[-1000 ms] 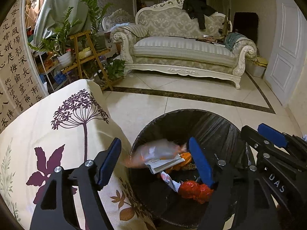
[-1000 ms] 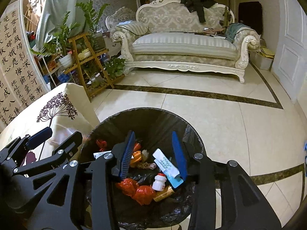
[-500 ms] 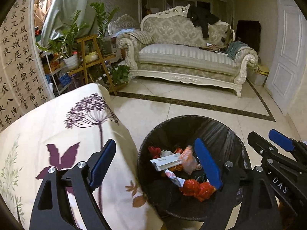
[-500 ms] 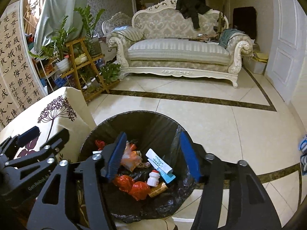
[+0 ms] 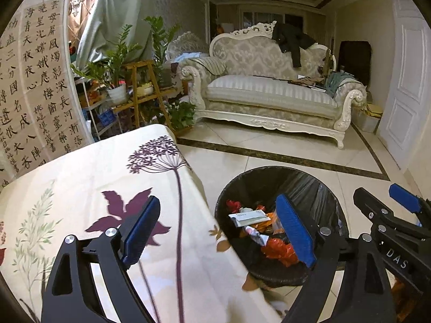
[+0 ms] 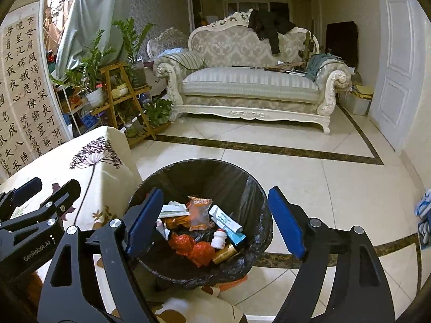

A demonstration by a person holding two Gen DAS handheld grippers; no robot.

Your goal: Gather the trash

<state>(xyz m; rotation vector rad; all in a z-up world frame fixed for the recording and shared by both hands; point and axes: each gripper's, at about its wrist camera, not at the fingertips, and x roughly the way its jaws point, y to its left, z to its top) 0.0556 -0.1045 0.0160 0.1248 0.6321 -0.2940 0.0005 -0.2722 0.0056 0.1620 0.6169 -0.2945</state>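
A black-lined trash bin (image 6: 202,161) stands on the tiled floor beside a table with a floral cloth (image 6: 102,156). In the bin lie an orange snack packet (image 6: 198,214), a white paper box (image 6: 173,211), a toothpaste box (image 6: 227,220), a small white bottle (image 6: 218,238) and a red wrapper (image 6: 194,247). My right gripper (image 6: 215,190) hangs above the bin, jaws opening, nothing between them. My left gripper (image 5: 216,199) hovers over the table edge and the bin (image 5: 269,169), jaws opening and empty. The white paper box (image 5: 249,216) and red wrapper (image 5: 277,250) show there too.
A cream sofa (image 5: 269,94) with a dark jacket stands across the floor. A wooden plant stand (image 5: 140,86) and a calligraphy screen (image 5: 32,80) are on the left, a white door (image 5: 409,80) on the right. A slipper (image 6: 424,210) lies at the right edge.
The orange packet fell from between the left fingers into the bin. Both grippers drew back and rose from the bin. The right jaws spread much wider, the left a little.
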